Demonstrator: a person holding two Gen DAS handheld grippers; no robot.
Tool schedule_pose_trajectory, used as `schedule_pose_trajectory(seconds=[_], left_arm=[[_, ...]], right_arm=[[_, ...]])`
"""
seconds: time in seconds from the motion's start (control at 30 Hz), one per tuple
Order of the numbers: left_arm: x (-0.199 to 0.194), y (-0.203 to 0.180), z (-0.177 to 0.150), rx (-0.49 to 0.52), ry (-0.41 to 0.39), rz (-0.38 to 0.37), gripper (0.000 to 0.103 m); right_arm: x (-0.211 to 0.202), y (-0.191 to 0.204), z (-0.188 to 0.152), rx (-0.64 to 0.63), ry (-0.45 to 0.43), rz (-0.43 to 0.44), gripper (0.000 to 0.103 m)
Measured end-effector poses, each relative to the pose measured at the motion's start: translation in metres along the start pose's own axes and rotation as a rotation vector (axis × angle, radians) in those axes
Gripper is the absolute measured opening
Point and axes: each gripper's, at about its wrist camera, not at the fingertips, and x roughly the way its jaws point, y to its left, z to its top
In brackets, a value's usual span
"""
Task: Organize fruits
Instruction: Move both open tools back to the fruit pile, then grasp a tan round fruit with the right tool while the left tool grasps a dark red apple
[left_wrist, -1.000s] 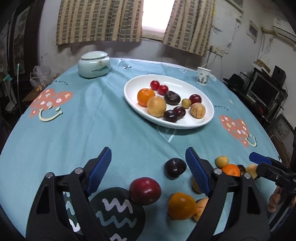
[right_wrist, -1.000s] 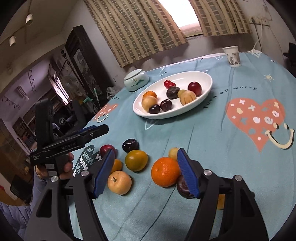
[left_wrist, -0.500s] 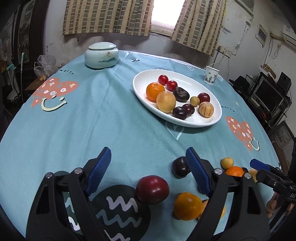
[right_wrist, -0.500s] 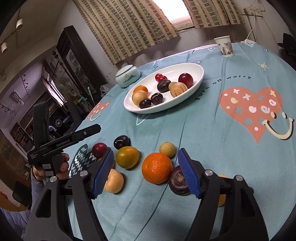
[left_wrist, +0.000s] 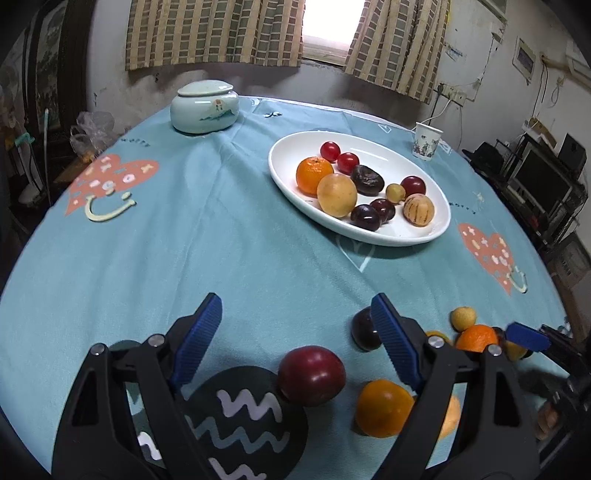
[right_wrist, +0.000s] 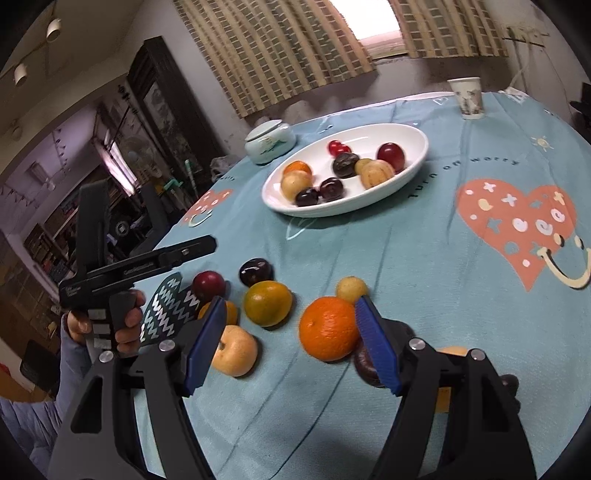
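Note:
A white oval plate (left_wrist: 369, 240) holds several fruits on the blue tablecloth. Loose fruits lie nearer. In the left wrist view my left gripper (left_wrist: 295, 310) stands open, apart from a red plum (left_wrist: 312, 374) low between its jaws. A dark plum (left_wrist: 364, 330) and an orange-green citrus (left_wrist: 384, 408) lie by its right finger. My right gripper (right_wrist: 291, 314) is open too. An orange (right_wrist: 328, 328) sits between its jaws, close to the right finger; whether they touch I cannot tell. A yellow pear (right_wrist: 234, 350) lies by the left finger, and a dark round fruit (right_wrist: 365, 363) is partly hidden behind the right one.
A pale lidded jar (left_wrist: 205, 107) and a paper cup (left_wrist: 426, 142) stand at the table's far side. A person's hand (right_wrist: 122, 325) holds the left gripper (right_wrist: 147, 262) at the table's left edge. A small yellow fruit (right_wrist: 351, 290) lies beyond the orange. Shelves and furniture surround the table.
Both views have shifted only slightly, and the right gripper has turned a little. No fruit has moved. Both pairs of jaws stand as wide as before.

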Motion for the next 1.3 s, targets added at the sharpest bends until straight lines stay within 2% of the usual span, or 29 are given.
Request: schedule_pose_trajectory(seconds=[0.07,0.23,0.43,0.5,0.53,0.57,0.67,0.8,0.87,1.17,1.23,1.27,1.3], left_arm=[[-0.002,-0.002,0.0,0.03,0.006,-0.012,0.084],[-0.019,0.004,-0.004,0.072,-0.003,0.023,0.084],[-0.028,0.028,-0.005,0.042,0.01,0.039,0.084],[-0.028,0.031,-0.008,0.044,0.017,0.033,0.084],[-0.028,0.032,-0.009,0.046,0.022,0.028,0.084],[-0.028,0.032,-0.01,0.048,0.026,0.024,0.084],[-0.025,0.026,-0.015,0.078,0.049,0.007,0.084],[-0.015,0.012,-0.019,0.131,0.083,0.026,0.084],[-0.008,0.009,-0.019,0.125,0.107,0.031,0.085],[0.013,-0.003,-0.021,0.082,0.209,-0.052,0.085],[0.012,-0.004,-0.023,0.075,0.198,-0.057,0.08],[0.01,-0.006,-0.023,0.08,0.188,-0.073,0.068],[0.009,-0.009,-0.023,0.086,0.184,-0.088,0.052]], right_arm=[[0.006,0.018,-0.003,-0.078,0.029,0.058,0.073],[0.032,0.059,-0.014,-0.28,0.17,-0.085,0.073],[0.061,0.076,-0.025,-0.373,0.27,-0.19,0.073],[0.07,0.078,-0.025,-0.395,0.292,-0.217,0.064],[0.074,0.079,-0.026,-0.394,0.296,-0.223,0.051],[0.074,0.079,-0.026,-0.385,0.293,-0.21,0.046],[0.07,0.081,-0.028,-0.388,0.274,-0.218,0.046],[0.05,0.074,-0.026,-0.357,0.237,-0.217,0.046],[0.042,0.067,-0.027,-0.327,0.225,-0.21,0.046],[0.031,0.063,-0.03,-0.313,0.197,-0.175,0.046],[0.032,0.061,-0.029,-0.305,0.197,-0.169,0.046],[0.032,0.061,-0.029,-0.299,0.197,-0.167,0.046],[0.032,0.06,-0.028,-0.295,0.196,-0.164,0.046]])
